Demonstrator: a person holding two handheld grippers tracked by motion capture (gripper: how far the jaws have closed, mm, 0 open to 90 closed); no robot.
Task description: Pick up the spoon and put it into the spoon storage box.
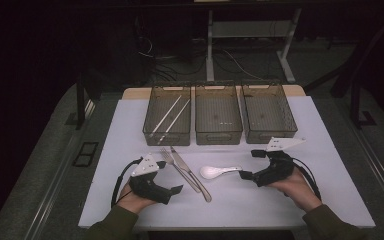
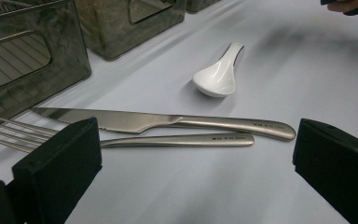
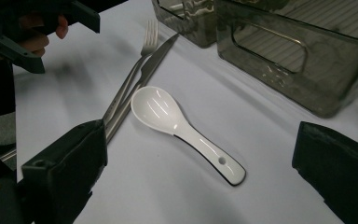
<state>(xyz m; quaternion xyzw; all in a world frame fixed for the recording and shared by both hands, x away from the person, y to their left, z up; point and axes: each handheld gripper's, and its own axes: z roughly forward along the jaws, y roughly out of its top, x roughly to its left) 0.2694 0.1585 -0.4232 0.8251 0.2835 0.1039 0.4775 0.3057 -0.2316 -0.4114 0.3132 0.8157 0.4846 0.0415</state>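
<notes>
Resting near the front edge of the white surface, the left tool and right tool both gape wide, empty. Between them lie a fork, knife and white ceramic spoon, with open room around. Beyond, three smoky bins line the far edge; the left one holds chopsticks.

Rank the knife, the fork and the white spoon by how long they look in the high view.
1. Knife and fork: they lie side by side and look about equally long, so I won't rank them.
2. White spoon: clearly shortest.
</notes>
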